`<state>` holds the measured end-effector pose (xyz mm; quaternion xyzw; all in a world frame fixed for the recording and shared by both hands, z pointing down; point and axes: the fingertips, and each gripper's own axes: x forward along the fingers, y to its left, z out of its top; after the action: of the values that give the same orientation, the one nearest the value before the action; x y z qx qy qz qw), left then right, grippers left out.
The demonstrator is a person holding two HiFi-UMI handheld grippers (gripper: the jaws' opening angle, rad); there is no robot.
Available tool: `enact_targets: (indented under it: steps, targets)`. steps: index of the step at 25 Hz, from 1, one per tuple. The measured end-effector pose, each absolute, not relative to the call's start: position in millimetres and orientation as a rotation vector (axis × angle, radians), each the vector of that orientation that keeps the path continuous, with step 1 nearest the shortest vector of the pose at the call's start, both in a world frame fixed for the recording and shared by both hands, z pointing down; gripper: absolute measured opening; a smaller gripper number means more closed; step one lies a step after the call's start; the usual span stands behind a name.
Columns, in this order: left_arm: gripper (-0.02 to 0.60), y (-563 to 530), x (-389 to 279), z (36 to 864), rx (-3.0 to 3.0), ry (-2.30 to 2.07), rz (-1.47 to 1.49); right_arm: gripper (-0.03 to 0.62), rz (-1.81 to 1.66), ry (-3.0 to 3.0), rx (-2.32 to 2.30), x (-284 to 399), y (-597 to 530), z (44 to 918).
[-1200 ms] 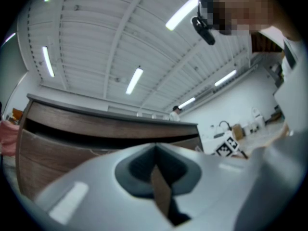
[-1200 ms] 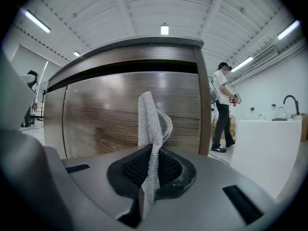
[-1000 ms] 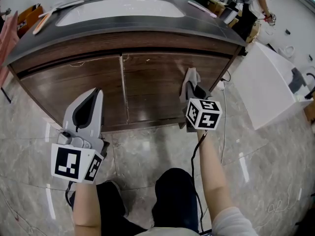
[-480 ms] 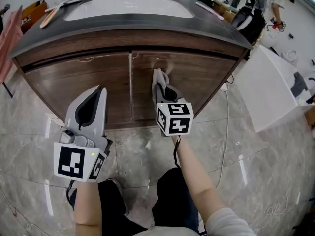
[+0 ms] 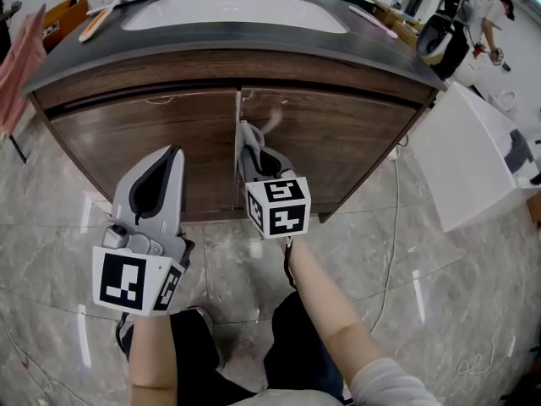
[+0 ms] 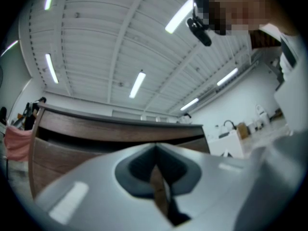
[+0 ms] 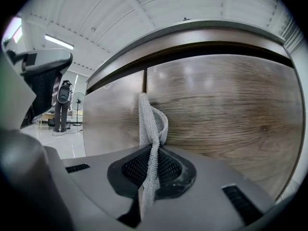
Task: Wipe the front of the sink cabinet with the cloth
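The dark wood sink cabinet (image 5: 330,142) fills the upper middle of the head view, with two doors split by a seam (image 5: 237,150). My right gripper (image 5: 247,135) is shut on a grey cloth (image 7: 152,124), which is pressed against the cabinet front right at the seam; the cloth (image 5: 269,123) pokes up past the jaws. In the right gripper view the wood door (image 7: 231,114) sits just behind the cloth. My left gripper (image 5: 173,152) hangs shut with nothing in it, short of the left door (image 5: 135,142). In the left gripper view the jaws meet with only cabinet (image 6: 96,138) behind.
A dark countertop (image 5: 228,34) with a white basin (image 5: 228,11) overhangs the doors. A pink towel (image 5: 21,62) hangs at the left. A white box (image 5: 482,155) stands at the right, a cable (image 5: 390,218) trails over the marble floor, and a person (image 5: 490,11) stands at the far right.
My right gripper has slid the cloth leftward across the right door to the centre seam. The left gripper has stayed where it was.
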<state>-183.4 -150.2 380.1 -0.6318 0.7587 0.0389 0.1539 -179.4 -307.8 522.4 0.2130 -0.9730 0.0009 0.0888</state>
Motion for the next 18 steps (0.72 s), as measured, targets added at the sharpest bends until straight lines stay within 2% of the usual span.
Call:
enact_targets:
  steps: [18]
  targets:
    - [0.005,-143,-193,377,-1.788,2.190,0.141,0.008,0.104,-2.848,0.617,-183,-305,591]
